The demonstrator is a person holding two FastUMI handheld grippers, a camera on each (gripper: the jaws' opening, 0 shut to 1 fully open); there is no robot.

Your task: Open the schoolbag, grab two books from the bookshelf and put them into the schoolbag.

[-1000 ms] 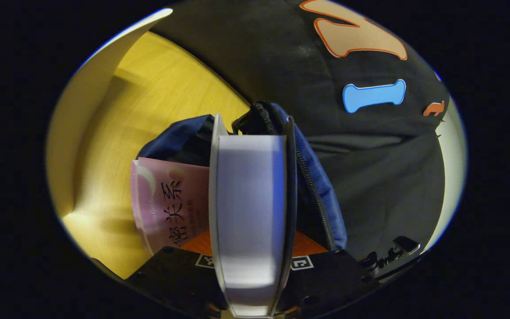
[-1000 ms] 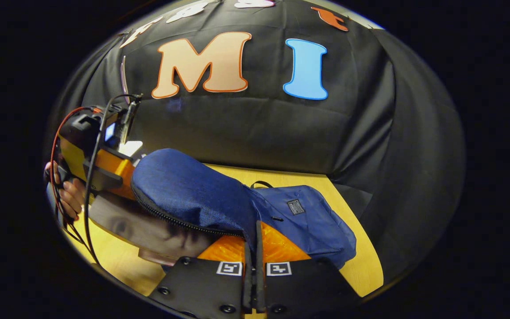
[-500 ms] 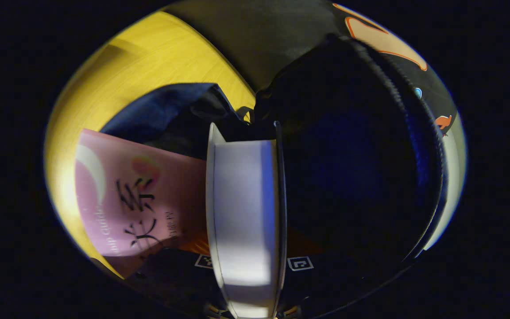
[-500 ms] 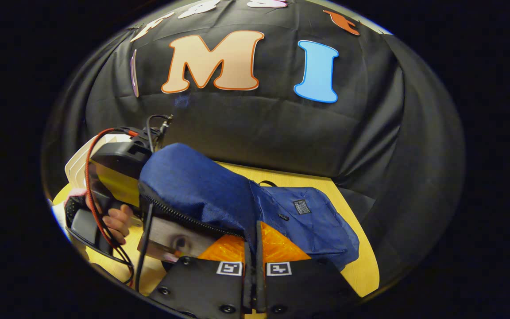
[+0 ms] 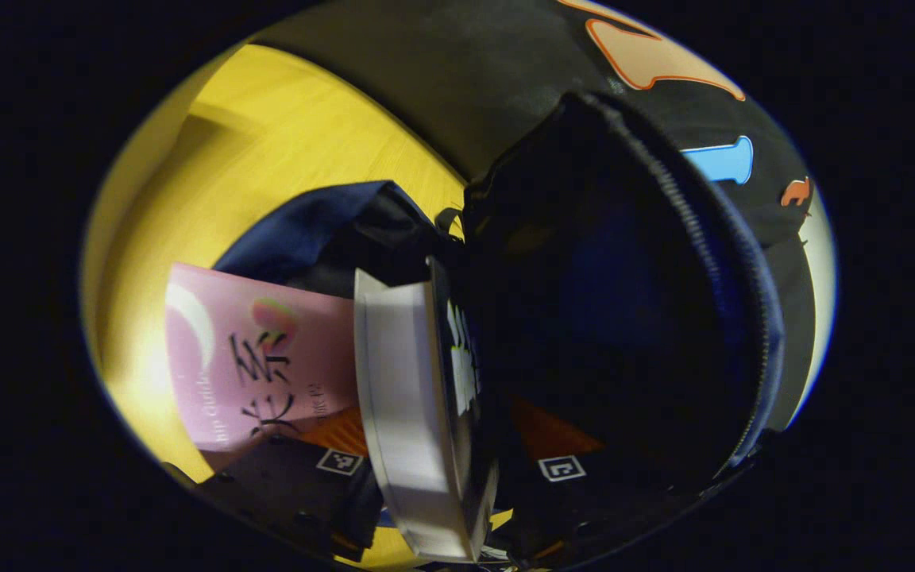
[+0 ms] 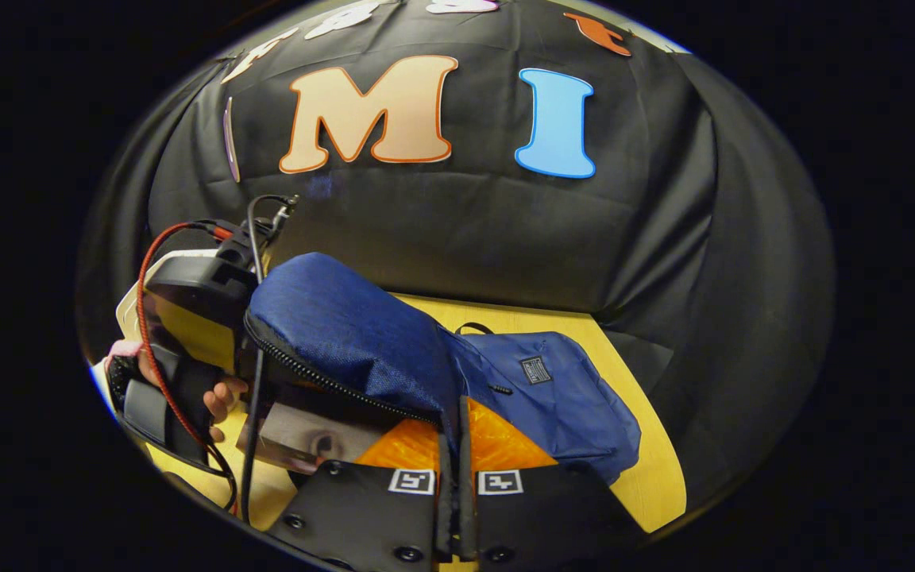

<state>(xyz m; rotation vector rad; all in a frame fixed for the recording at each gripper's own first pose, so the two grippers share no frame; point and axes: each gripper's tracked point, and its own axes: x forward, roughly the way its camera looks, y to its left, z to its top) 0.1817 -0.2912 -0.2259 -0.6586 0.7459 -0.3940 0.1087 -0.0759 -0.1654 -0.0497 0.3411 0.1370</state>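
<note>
Two books [image 5: 414, 413] in open schoolbag [image 6: 362, 349], left tool [image 5: 442, 477] loosened

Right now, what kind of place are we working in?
Most likely a staged recording booth, not a home: black cloth wall drapes behind a yellow wooden table, which carries just the blue schoolbag, with a pink book lying at its mouth.

Yellow wooden tabletop [image 6: 648, 477] before black cloth wall [image 6: 465, 230].

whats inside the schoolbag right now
The pink book lies in the open schoolbag, and the book between the left gripper's jaws is partway in. Deeper inside, the bag is too dark to see.
</note>
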